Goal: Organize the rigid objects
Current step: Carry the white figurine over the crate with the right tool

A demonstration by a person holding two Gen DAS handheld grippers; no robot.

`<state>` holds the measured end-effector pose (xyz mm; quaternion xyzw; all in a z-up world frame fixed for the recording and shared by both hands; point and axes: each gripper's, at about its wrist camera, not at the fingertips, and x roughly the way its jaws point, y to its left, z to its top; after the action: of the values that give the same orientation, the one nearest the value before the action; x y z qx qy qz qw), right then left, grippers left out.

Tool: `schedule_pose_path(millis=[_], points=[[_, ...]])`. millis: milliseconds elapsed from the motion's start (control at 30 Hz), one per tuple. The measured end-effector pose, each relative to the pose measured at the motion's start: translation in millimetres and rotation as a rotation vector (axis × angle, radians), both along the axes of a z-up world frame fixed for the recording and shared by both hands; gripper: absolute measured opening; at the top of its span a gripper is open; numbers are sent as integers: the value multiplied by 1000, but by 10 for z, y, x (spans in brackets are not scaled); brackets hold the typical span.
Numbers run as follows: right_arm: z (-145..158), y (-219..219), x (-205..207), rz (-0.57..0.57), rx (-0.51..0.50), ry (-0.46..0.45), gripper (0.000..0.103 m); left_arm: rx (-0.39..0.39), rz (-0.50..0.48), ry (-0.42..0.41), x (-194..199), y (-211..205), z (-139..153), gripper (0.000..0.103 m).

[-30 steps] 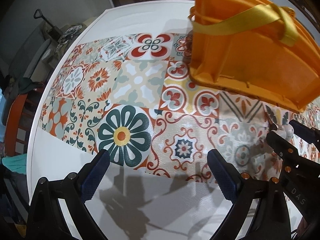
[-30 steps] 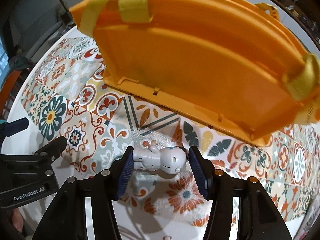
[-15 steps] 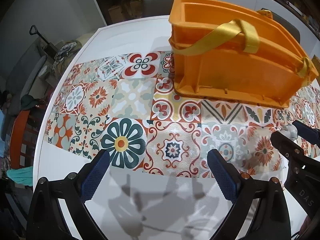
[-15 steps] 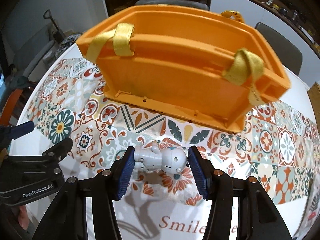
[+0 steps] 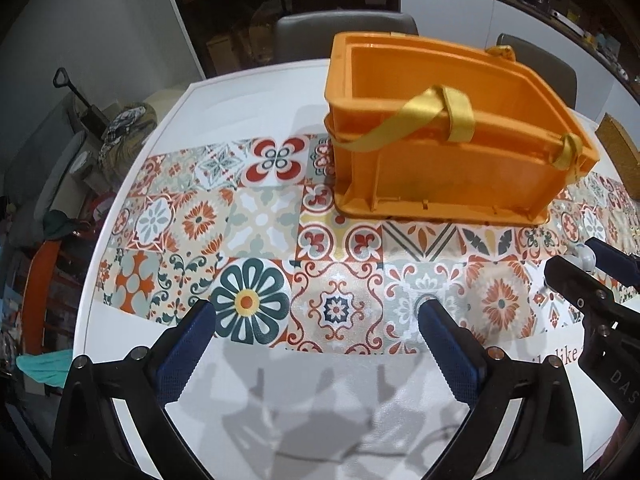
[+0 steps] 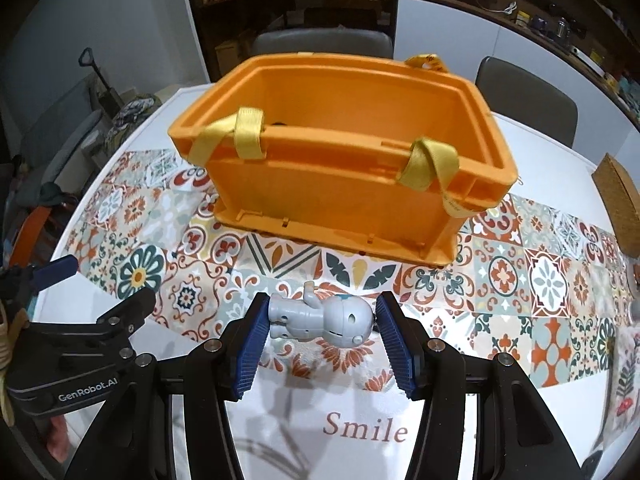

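- The right gripper (image 6: pixel 320 320) clamps a small grey toy robot (image 6: pixel 320 317) above the patterned tablecloth (image 5: pixel 260 220).
- The orange basket (image 6: pixel 344 152) stands just beyond it.
- The left gripper (image 5: pixel 316 322) is opening, empty.
- Grey chairs (image 6: pixel 322 42) sit behind the table.

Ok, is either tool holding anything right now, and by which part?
The right tool holds a small grey toy robot lying sideways, pads pressing its feet and the top of its head. The left tool holds nothing; its jaws are opening.
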<state>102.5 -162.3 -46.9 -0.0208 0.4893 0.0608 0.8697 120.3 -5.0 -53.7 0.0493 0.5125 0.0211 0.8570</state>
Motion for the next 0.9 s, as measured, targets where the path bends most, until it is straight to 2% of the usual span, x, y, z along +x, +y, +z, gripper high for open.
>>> schedule_pose_path(millis=[533,900], points=[[472,38,-41,-50,14,-86,54,-31,-60,-94,98,24,481,103],[807,27,78,-57,4,-152,54,-46,-85,-153,278,-56,781,103]])
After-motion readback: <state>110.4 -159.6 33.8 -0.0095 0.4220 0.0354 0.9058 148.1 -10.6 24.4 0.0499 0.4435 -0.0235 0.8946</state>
